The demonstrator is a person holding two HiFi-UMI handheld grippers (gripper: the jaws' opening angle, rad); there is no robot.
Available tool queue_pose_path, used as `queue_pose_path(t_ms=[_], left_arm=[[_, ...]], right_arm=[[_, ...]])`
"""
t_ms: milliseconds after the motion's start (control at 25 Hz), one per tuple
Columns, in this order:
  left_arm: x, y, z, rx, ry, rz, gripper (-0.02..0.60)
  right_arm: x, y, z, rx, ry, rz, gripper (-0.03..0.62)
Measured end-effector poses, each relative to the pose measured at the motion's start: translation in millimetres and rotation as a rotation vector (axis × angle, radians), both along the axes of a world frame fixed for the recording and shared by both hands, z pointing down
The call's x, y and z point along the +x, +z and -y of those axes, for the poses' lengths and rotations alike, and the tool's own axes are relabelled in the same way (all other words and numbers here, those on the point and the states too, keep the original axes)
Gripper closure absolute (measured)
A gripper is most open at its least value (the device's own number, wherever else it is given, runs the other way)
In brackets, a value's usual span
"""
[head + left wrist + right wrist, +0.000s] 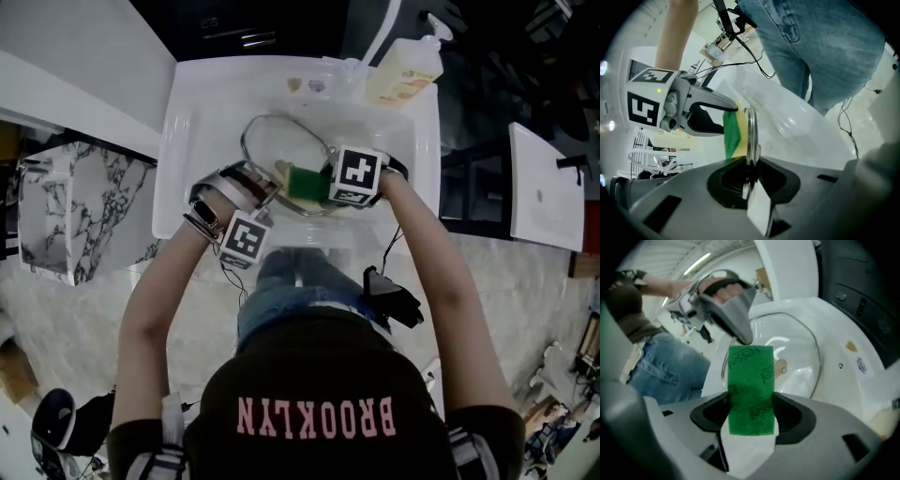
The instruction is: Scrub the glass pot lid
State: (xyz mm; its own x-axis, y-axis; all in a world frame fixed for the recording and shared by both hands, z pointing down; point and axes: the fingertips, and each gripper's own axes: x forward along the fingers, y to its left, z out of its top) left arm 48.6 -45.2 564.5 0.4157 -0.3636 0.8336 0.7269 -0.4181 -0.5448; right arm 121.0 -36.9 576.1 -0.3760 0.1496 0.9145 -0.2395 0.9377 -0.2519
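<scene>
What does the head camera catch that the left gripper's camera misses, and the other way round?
Head view only: the soap bottle on the sink's back edge, and the left gripper seen from above. Left gripper view only: its jaws shut on the glass pot lid's rim, seen edge-on. Both: the lid, and the right gripper holding a green-and-yellow sponge against it.

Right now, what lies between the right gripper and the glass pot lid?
The green-and-yellow sponge, gripped by the right gripper, its yellow side against the glass pot lid; the left gripper view shows this.
</scene>
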Motion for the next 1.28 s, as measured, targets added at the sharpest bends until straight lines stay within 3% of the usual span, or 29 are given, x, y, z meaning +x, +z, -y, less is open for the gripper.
queue_pose_path(t_ms=[80, 240, 480, 680, 880, 1040, 1160, 1280], left_arm=[[-0.1, -0.5, 0.3, -0.005, 0.001, 0.008, 0.534], [-0.1, -1.7, 0.8, -0.02, 0.0, 0.014, 0.534], [-1.0, -1.3, -0.6, -0.039, 0.004, 0.018, 0.534], [-0.1, -2.4, 0.0, -0.05, 0.003, 0.024, 0.534], [-0.8, -2.4, 0.0, -0.054, 0.007, 0.031, 0.534], [-2.0, -2.2, 0.0, -0.053, 0.008, 0.032, 0.534], [-1.9, -2.2, 0.4, -0.053, 0.011, 0.032, 0.534], [-1.5, -1.4, 0.7, -0.053, 0.015, 0.032, 0.534]], right_arm=[[-1.3, 4.3, -6.6, 0.027, -0.114, -0.032, 0.319], [-6.4, 10.0, -5.4, 0.129, -0.245, -0.022, 0.322], [13.3, 38.3, -12.3, 0.226, -0.492, -0.14, 0.324], [38.8, 63.3, -8.9, 0.249, -0.596, -0.242, 0.326], [59.2, 88.0, 8.9, 0.318, -0.597, -0.35, 0.326], [73.8, 104.3, 28.2, 0.406, -0.536, -0.452, 0.326], [85.0, 102.2, 40.3, 0.439, -0.421, -0.489, 0.326], [78.6, 75.4, 47.7, 0.424, -0.231, -0.368, 0.324]])
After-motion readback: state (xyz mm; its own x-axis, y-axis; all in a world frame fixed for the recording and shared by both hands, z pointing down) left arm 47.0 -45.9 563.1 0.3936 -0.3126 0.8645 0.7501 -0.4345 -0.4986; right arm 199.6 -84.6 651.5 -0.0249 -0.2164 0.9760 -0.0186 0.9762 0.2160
